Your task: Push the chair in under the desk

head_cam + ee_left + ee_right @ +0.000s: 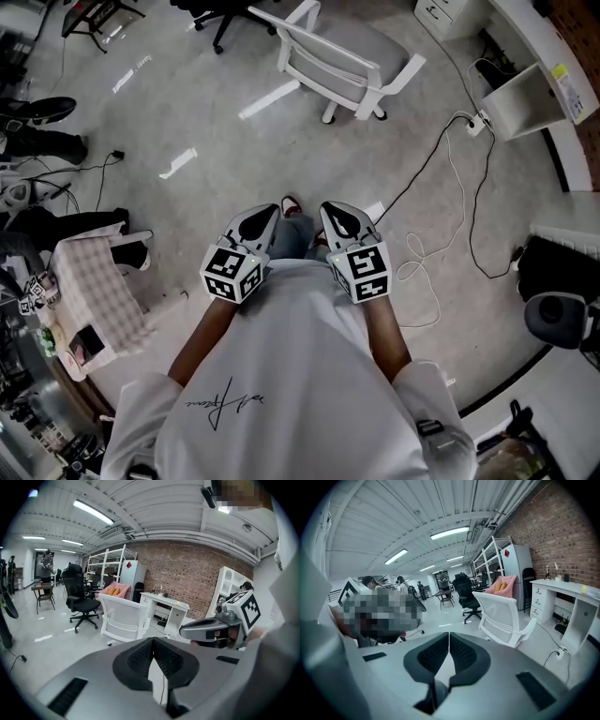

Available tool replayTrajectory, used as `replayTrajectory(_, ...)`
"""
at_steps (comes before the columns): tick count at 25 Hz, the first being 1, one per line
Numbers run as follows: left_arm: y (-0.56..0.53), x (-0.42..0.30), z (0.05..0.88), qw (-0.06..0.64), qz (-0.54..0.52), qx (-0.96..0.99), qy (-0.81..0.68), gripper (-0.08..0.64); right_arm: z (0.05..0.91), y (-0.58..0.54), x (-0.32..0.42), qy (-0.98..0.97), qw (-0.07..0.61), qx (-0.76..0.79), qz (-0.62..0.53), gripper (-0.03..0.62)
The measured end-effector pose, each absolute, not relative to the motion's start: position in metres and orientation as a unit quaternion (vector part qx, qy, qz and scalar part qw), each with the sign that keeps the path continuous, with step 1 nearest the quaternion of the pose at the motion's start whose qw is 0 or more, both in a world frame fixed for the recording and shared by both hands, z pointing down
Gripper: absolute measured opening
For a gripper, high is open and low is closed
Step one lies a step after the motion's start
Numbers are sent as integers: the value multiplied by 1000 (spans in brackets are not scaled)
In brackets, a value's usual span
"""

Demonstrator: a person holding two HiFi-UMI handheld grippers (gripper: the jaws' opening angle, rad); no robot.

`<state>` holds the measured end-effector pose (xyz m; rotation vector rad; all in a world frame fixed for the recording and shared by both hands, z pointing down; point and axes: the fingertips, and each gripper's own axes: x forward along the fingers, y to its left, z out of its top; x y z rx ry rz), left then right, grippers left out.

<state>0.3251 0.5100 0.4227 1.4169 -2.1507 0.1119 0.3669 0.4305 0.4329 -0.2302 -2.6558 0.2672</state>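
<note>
1. Left tongs [153, 654] and right tongs [449, 648] are pressing together on nothing, hanging side by side in front of the person and tipping slightly downward.
2. The white chair [349, 54] is standing out on the floor, well apart from both tongs and from the counter [567, 588], with its backrest [317, 64] facing the person.
3. Cables [448, 183] and a power strip [478, 122] are lying on the floor between chair and counter. The chair's feet are likely heading into them, snagging or dragging the plug.
4. Narrow closed tips pushing on the backrest are risking a slip. An off-centre push is probably sending the chair swivelling askew.
5. An armrest [399, 75] is risking a knock against the counter's edge if the approach is crooked.
</note>
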Motion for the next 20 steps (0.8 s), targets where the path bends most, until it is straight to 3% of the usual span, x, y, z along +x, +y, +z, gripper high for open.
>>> replayTrajectory(20,478,258,442,306,0,520,-798,5,440,379,324,-958,266,-53,96,29)
